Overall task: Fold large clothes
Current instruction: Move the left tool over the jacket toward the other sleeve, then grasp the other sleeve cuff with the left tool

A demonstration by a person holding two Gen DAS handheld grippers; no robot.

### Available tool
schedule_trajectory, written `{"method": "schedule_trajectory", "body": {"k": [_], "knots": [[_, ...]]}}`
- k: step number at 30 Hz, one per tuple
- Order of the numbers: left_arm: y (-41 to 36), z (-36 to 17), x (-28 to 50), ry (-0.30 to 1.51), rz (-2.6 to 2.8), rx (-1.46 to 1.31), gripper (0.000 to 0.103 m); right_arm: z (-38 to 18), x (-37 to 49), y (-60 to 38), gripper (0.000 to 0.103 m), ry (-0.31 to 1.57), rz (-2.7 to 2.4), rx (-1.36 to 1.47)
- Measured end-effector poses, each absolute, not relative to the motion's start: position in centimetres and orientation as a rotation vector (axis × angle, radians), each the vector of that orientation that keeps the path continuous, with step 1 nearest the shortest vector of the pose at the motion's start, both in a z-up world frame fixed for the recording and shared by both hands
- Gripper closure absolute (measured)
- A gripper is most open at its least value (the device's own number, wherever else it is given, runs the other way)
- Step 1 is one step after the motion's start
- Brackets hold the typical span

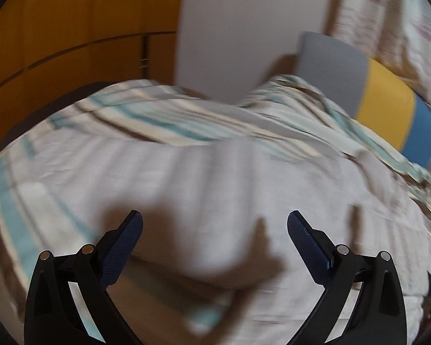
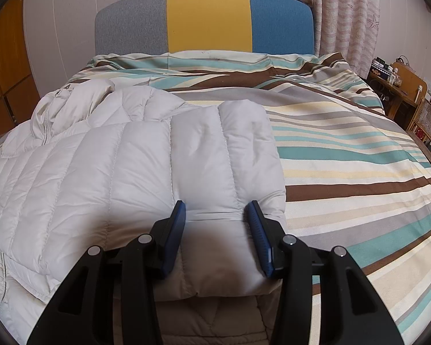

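Observation:
A pale grey quilted puffer jacket (image 2: 106,166) lies on a striped bed. A folded-over part of it, likely a sleeve (image 2: 232,149), lies on top near its right edge. My right gripper (image 2: 217,210) has its jaws partly apart around the near end of that padded fold, the pads pressing its sides. In the blurred left wrist view the same jacket (image 1: 186,178) fills the middle. My left gripper (image 1: 215,220) is wide open just above the jacket and holds nothing.
The bed cover (image 2: 344,143) has teal, brown and cream stripes. A grey, yellow and blue headboard (image 2: 207,20) stands at the far end. A wooden cupboard (image 1: 57,28) is on the left. A cluttered wooden desk and chair (image 2: 411,97) stand at the right.

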State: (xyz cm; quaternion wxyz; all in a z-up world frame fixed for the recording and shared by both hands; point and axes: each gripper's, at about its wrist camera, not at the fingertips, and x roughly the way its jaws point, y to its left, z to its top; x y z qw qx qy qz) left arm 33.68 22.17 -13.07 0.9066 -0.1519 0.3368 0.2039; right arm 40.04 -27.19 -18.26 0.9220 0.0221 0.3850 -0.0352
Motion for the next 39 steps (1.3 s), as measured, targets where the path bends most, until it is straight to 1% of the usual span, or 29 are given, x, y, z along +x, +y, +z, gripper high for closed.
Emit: {"method": "schedule_trajectory", "body": {"k": [4,7,17,25,27,29,30,31,32,33,34,35,37,39], "knots": [[27.7,-13.7,31.6,0.697,0.521,-0.435,0.003,-18.3,40.0,-27.2,0.058,0.791,-0.072,0.046],[30.3,-14.5,30.1,0.699,0.594,-0.482,0.003,-18.3,40.0,-27.2,0.058,0.790,-0.072,0.045],[34.7,-17.6,27.6,0.725,0.664,-0.639,0.003,-18.3,40.0,-27.2,0.058,0.790,-0.073,0.045],[39.3,-18.0,26.9,0.648,0.741,-0.823,0.003,-18.3,40.0,-27.1,0.057,0.789,-0.073,0.045],[40.7,-18.0,27.5,0.645,0.759,-0.849,0.006,-18.3,40.0,-27.2,0.057,0.789,-0.074,0.043],[41.7,-18.4,28.0,0.663,0.795,-0.852,0.019,-18.3,40.0,-27.2,0.057,0.789,-0.074,0.044],[42.0,-18.4,28.3,0.666,0.821,-0.836,0.021,-18.3,40.0,-27.1,0.057,0.789,-0.074,0.043],[42.1,-18.4,28.6,0.673,0.832,-0.818,0.026,-18.3,40.0,-27.1,0.057,0.789,-0.074,0.043],[42.1,-18.4,28.8,0.685,0.847,-0.794,0.038,-18.3,40.0,-27.1,0.057,0.789,-0.075,0.042],[42.0,-18.3,29.0,0.696,0.861,-0.770,0.047,-18.3,40.0,-27.1,0.057,0.789,-0.074,0.043],[41.8,-18.3,29.2,0.702,0.856,-0.760,0.070,-18.3,40.0,-27.1,0.057,0.789,-0.074,0.043],[41.7,-18.2,29.2,0.695,0.840,-0.763,0.086,-18.3,40.0,-27.1,0.057,0.789,-0.075,0.042],[41.4,-18.0,28.9,0.669,0.829,-0.770,0.091,-18.3,40.0,-27.2,0.057,0.789,-0.074,0.042],[40.6,-17.4,28.7,0.641,0.850,-0.726,0.092,-18.3,40.0,-27.2,0.057,0.789,-0.074,0.043]]}}
